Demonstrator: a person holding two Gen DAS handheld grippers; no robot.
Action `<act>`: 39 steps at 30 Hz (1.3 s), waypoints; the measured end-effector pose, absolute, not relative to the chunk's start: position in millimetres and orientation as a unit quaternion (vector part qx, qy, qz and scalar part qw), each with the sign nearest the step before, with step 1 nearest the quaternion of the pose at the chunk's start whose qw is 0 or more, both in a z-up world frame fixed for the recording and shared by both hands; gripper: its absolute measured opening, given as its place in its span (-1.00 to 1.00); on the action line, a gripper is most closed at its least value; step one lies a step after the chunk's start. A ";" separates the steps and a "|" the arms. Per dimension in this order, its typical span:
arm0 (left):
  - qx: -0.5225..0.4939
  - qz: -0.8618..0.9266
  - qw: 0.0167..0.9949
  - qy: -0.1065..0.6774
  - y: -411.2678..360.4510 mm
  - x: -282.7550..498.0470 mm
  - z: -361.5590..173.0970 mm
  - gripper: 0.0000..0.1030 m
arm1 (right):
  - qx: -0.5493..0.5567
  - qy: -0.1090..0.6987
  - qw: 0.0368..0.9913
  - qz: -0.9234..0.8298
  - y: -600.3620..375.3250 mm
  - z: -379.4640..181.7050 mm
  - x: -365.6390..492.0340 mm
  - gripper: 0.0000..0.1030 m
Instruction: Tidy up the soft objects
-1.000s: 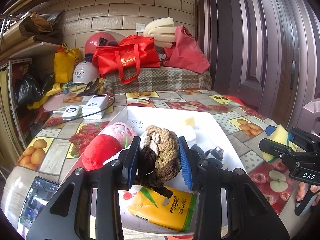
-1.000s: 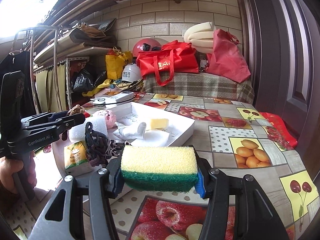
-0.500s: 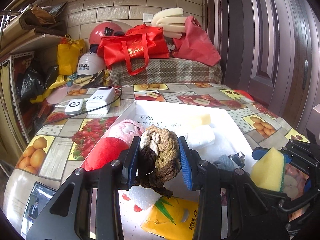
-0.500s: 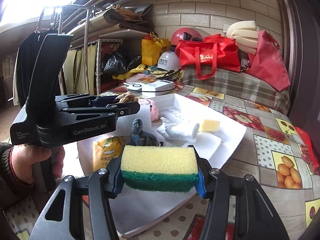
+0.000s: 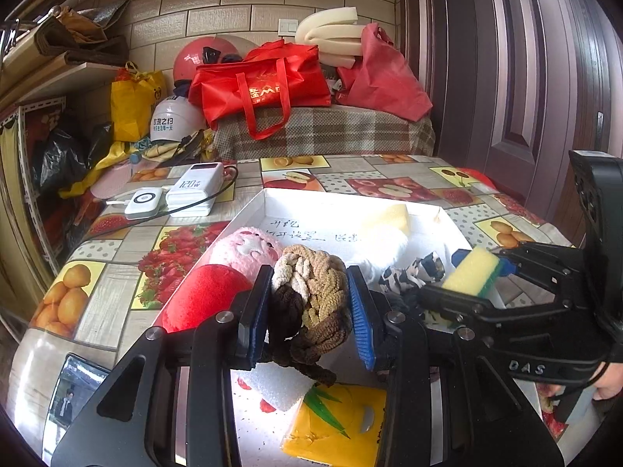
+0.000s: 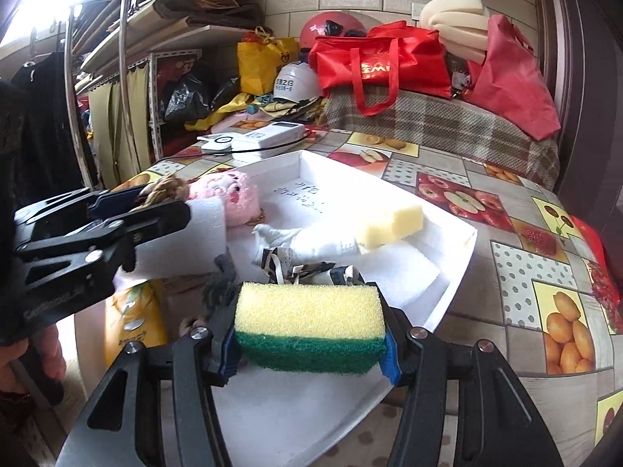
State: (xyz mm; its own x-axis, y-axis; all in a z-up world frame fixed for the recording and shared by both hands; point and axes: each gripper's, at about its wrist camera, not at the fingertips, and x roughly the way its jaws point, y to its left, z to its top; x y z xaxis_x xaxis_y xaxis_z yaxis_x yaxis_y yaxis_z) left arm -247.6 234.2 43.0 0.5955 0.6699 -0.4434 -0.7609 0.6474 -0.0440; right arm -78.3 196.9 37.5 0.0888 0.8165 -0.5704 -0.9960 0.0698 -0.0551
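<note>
While both hover over the white tray [image 6: 463,247], left gripper [image 5: 309,305] clamped on braided brown yarn bundle [image 5: 311,299], right gripper [image 6: 309,336] clamped on yellow-green sponge [image 6: 309,327], pink plush [image 6: 233,196] in tray, fruit-print tabletop [image 6: 545,272] beneath.

Daylight blown out upper left in the right wrist view, fisheye-bent dark corners, sharp centres

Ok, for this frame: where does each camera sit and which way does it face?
Left wrist: rides the left tongs, facing the brick wall across the white tray; tongs clamp a braided rope; right tongs enter with a sponge.
Right wrist: rides the right tongs clamping the sponge, facing the same way; left tongs and a hand show.
Shared: tray, pink plush, red bag.
</note>
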 end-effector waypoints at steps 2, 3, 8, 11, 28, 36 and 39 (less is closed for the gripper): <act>-0.115 0.406 0.885 0.198 234.6 -246.9 42.3 -0.28 | -0.211 0.210 0.713 0.635 203.5 38.3 -68.3 0.09; -0.114 0.409 0.884 0.197 235.3 -246.7 41.9 -0.28 | -0.202 0.217 0.715 0.633 204.1 38.5 -63.6 0.09; -0.110 0.430 0.880 0.167 236.7 -245.2 44.7 -0.28 | -0.169 0.189 0.725 0.641 187.2 46.0 -64.5 0.09; -0.114 0.431 0.880 0.164 237.4 -235.0 45.5 -0.28 | -0.162 0.155 0.729 0.647 179.2 51.4 -74.2 0.09; -0.157 0.504 0.838 0.136 246.6 -253.2 44.7 1.00 | -0.133 0.191 0.724 0.650 183.9 50.4 -64.1 1.00; -0.129 0.511 0.840 0.126 233.8 -250.7 48.1 1.00 | -0.155 0.164 0.729 0.646 183.8 49.6 -75.2 1.00; -0.125 0.515 0.840 0.117 229.7 -252.9 49.2 1.00 | -0.152 0.156 0.734 0.644 181.4 50.6 -75.4 1.00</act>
